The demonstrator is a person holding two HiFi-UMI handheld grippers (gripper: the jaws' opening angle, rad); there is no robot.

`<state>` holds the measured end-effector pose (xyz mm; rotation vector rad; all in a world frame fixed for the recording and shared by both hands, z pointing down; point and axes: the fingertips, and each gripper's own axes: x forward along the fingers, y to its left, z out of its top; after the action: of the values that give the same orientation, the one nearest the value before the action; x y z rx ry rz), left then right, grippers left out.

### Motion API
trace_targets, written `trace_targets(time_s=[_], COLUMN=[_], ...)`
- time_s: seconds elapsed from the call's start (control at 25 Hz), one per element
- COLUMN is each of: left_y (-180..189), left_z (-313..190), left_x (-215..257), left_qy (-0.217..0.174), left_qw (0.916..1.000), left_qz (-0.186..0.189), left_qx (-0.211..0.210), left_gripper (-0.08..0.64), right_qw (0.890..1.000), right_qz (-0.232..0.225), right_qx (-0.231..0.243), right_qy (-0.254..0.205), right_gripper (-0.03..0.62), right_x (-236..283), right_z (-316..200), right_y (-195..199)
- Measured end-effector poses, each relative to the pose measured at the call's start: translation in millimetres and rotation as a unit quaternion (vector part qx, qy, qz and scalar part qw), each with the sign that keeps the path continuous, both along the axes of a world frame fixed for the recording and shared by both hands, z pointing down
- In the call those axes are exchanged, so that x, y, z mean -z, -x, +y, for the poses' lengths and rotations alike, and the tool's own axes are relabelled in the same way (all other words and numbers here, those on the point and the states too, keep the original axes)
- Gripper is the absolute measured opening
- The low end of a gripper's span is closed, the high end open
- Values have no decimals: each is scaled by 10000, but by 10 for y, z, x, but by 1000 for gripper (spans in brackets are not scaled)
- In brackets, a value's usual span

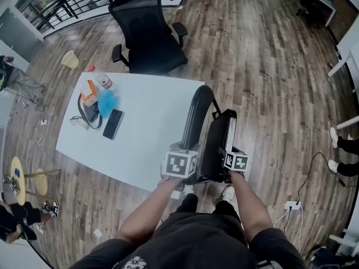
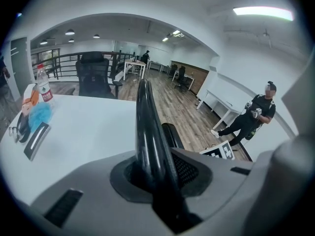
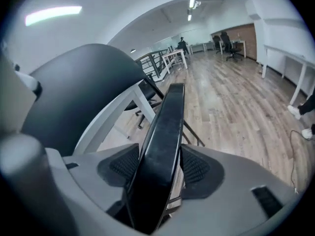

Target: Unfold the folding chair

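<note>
The folded chair stands upright against the near edge of the white table (image 1: pixel 151 133). Its curved black backrest (image 1: pixel 196 116) is on the left, and its black seat panel (image 1: pixel 216 144) with a white frame tube (image 3: pixel 110 117) is on the right. My left gripper (image 1: pixel 187 153) is shut on the backrest's thin edge (image 2: pixel 147 127), which runs up between the pads (image 2: pixel 189 173). My right gripper (image 1: pixel 227 150) is shut on the seat panel's edge (image 3: pixel 165 132), with both ribbed pads (image 3: pixel 197 168) against it. In the right gripper view the backrest (image 3: pixel 78 92) fills the left side.
A phone (image 1: pixel 113 123), a blue pouf (image 1: pixel 107 101), a bottle (image 1: pixel 101 79) and glasses lie on the table's far left. A black office chair (image 1: pixel 148 32) stands behind the table. A person (image 2: pixel 253 117) stands at the right; cables and a power strip (image 1: pixel 291 205) lie on the wood floor.
</note>
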<state>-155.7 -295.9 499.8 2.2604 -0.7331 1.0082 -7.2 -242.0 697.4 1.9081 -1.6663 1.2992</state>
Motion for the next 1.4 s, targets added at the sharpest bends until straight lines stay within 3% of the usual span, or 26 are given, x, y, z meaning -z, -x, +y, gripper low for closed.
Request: trace_targets(time_s=[0.2, 0.4, 0.52, 0.84, 1.04, 1.4], left_y=[-221, -394, -464, -571, -738, -1081], left_z=[85, 154, 178, 241, 310, 459], left_x=[-89, -189, -298, -751, -1017, -1377], left_qy=[-72, -177, -171, 124, 257, 241], left_qw=[9995, 9985, 9981, 9975, 9979, 9978], left_qz=[-245, -477, -546, -511, -446, -431], left_qx=[207, 208, 235, 467, 384, 444], left_gripper=[91, 103, 115, 144, 143, 137], right_qw=[9957, 9843, 9781, 9763, 9764, 9727], right_qz=[-879, -1725, -2037, -2118, -2094, -2282], right_qx=[265, 36, -162, -359, -508, -408], right_qy=[-133, -361, -396, -276, -130, 82], right_gripper=[275, 368, 376, 374, 376, 376], right_x=[-117, -300, -465, -1060, -1518, -2317], right_z=[244, 571, 749, 1144, 1356, 1792], right_y=[-415, -920, -1252, -1931, -2311, -2942])
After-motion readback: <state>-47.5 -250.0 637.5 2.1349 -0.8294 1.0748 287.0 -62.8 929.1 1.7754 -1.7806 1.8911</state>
